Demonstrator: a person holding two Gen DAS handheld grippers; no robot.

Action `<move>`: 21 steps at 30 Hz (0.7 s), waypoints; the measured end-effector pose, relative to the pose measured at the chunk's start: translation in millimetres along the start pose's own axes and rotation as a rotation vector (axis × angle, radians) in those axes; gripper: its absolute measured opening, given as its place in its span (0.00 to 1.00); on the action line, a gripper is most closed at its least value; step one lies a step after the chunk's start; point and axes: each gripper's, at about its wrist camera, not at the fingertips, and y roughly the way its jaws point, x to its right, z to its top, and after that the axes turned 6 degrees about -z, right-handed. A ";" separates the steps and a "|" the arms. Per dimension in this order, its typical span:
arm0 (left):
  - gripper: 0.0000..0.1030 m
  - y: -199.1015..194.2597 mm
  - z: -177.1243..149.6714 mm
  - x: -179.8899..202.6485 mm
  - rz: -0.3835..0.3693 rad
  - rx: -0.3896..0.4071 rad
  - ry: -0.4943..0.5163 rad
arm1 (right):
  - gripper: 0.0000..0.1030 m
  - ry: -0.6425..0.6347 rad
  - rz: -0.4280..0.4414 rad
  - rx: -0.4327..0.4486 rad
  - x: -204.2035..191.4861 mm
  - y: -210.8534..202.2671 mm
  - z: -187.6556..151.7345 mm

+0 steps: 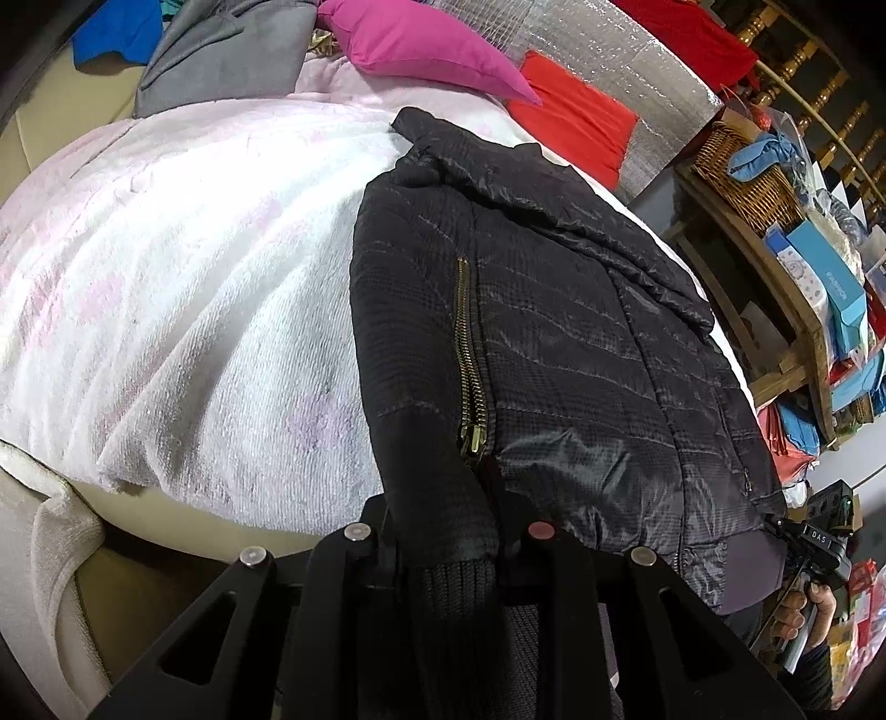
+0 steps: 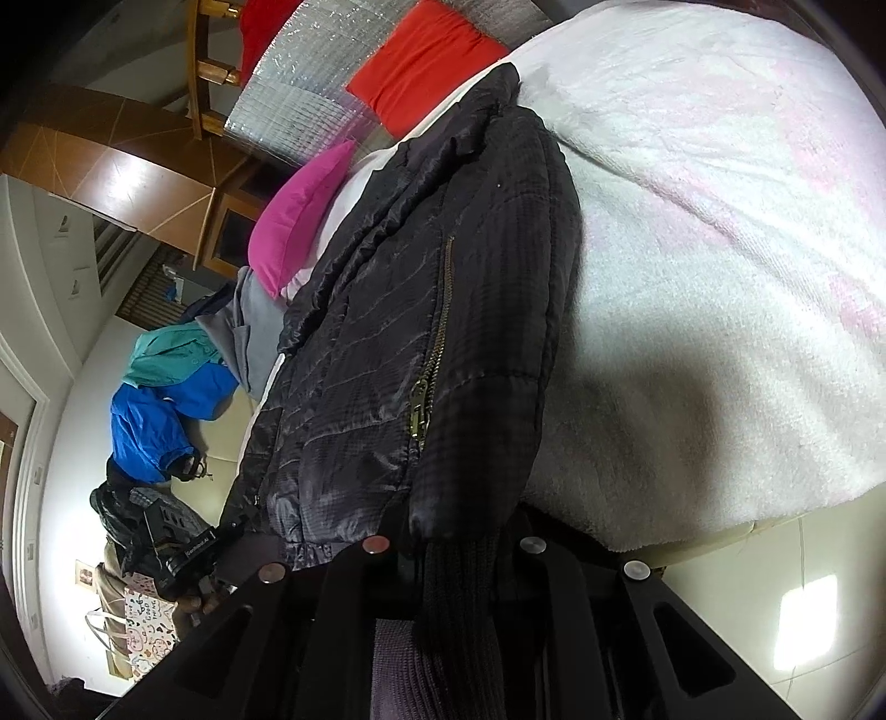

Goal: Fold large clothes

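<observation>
A black quilted jacket (image 1: pixel 554 332) with a brass zipper lies folded on a white fluffy blanket (image 1: pixel 183 266). My left gripper (image 1: pixel 448 559) is shut on a ribbed sleeve cuff (image 1: pixel 459 598) at the jacket's near edge. In the right wrist view the jacket (image 2: pixel 398 343) lies along the blanket (image 2: pixel 720 277). My right gripper (image 2: pixel 454 559) is shut on the other ribbed cuff (image 2: pixel 454 603). Each gripper shows small in the other's view, the right one (image 1: pixel 819 537) at the jacket's hem, the left one (image 2: pixel 188 548) likewise.
A magenta cushion (image 1: pixel 421 44), a red cushion (image 1: pixel 576 116) and a grey garment (image 1: pixel 221 55) lie at the far end. A wooden shelf with a wicker basket (image 1: pixel 742 171) and boxes stands to the right. Blue and teal clothes (image 2: pixel 160 399) lie beyond the jacket.
</observation>
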 end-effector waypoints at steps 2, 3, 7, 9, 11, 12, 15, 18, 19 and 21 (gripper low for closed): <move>0.21 -3.9 -0.2 1.5 -0.006 0.008 0.004 | 0.14 0.002 0.008 0.000 0.5 -1.6 0.5; 0.21 -5.4 0.3 1.9 -0.008 0.010 0.007 | 0.14 -0.003 0.008 0.001 -0.6 -3.1 0.2; 0.20 -14.5 1.9 4.7 -0.024 0.020 0.014 | 0.13 -0.010 0.032 0.004 -3.3 -10.7 -1.1; 0.20 -19.6 2.9 5.8 -0.035 0.027 0.018 | 0.13 -0.007 0.048 0.006 -2.9 -14.7 -1.4; 0.20 -26.1 3.7 6.4 -0.049 0.037 0.019 | 0.13 -0.008 0.062 0.010 -3.5 -19.1 -2.4; 0.20 -28.3 5.3 6.6 -0.053 0.041 0.019 | 0.13 -0.011 0.067 0.011 -2.8 -21.0 -2.2; 0.20 -32.8 5.9 7.9 -0.050 0.048 0.026 | 0.13 -0.013 0.082 0.015 -1.7 -26.0 0.1; 0.20 -31.8 8.8 13.1 -0.025 0.046 0.042 | 0.13 -0.012 0.089 0.019 -1.2 -28.1 0.7; 0.20 -30.5 9.5 16.5 -0.009 0.046 0.050 | 0.13 -0.012 0.092 0.021 -1.1 -28.5 0.8; 0.20 -28.3 10.5 20.3 0.016 0.045 0.064 | 0.13 -0.011 0.093 0.022 -0.3 -28.6 0.4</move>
